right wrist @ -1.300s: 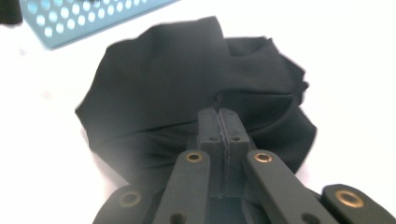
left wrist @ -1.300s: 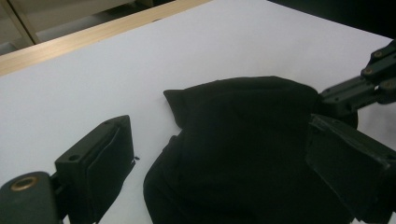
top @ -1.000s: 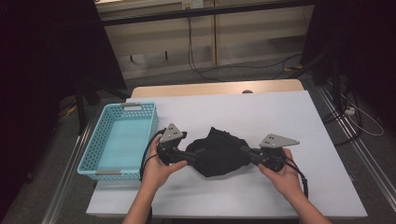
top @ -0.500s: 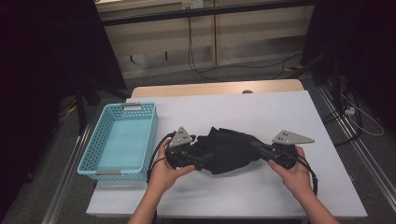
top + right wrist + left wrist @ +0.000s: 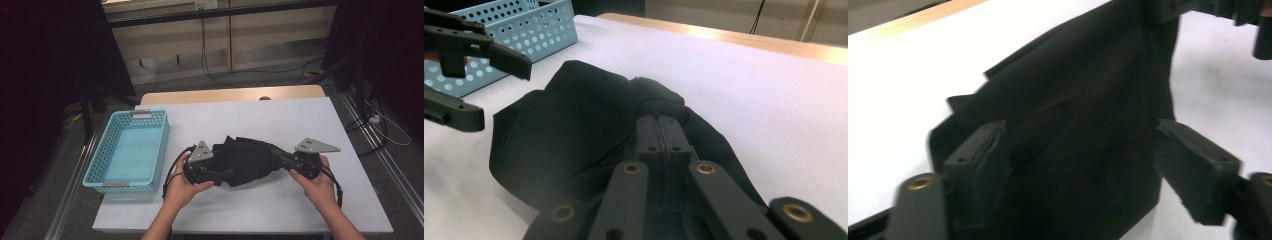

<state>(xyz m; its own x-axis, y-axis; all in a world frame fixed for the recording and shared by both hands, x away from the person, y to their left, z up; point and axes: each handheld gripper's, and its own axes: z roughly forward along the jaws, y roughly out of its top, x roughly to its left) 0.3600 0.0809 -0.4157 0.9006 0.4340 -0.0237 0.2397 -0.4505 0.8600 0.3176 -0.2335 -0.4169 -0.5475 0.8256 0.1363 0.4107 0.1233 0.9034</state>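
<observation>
A black cloth (image 5: 247, 162) lies bunched near the front edge of the table (image 5: 280, 120), beside the blue basket (image 5: 131, 147). The right gripper (image 5: 663, 131) is clenched on one end, probably anchoring it. The left gripper (image 5: 1080, 167) straddles the other end, its jaws just closing but not yet pressing, seemingly to stretch the cloth flat.

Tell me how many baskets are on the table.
1. The light blue perforated basket stands at the table's left edge, left of the black cloth in the high view, and apart from it. No other basket shows; the cloth may hide only small things.
</observation>
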